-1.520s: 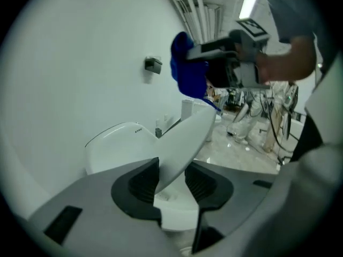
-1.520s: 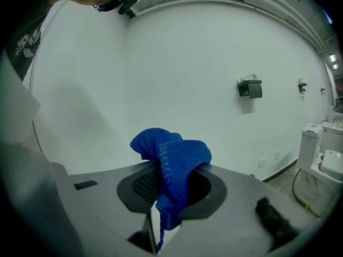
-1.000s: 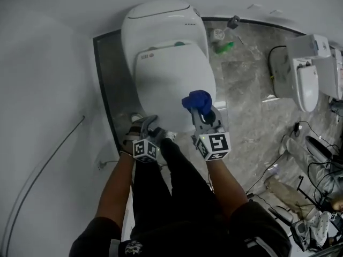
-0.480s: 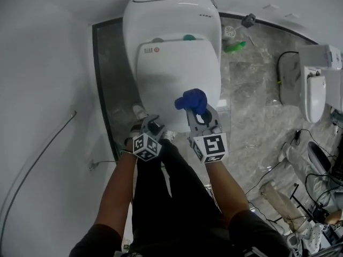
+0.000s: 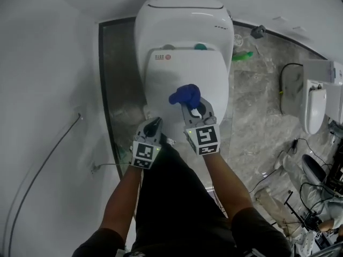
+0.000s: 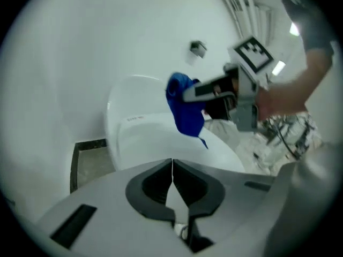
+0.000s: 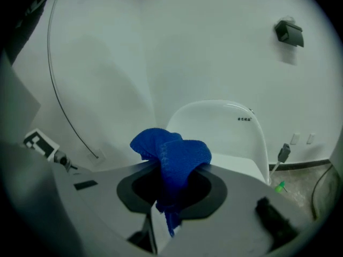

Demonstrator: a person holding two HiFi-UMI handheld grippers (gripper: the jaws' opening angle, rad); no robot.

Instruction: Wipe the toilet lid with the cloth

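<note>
right claw (image 5: 194,110) clamped on blue cloth (image 5: 185,95), tips buried in it | left claw (image 5: 155,124) just snapped closed, empty | toilet lid (image 5: 182,71) front edge hidden behind claws | grey marble floor (image 5: 252,106), white wall (image 5: 48,63)

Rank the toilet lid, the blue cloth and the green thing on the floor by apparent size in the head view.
1. The toilet lid, by far the largest.
2. The blue cloth, a small bunch.
3. The green thing, smallest; it lies farther from the camera, so its true size is unsure.
</note>
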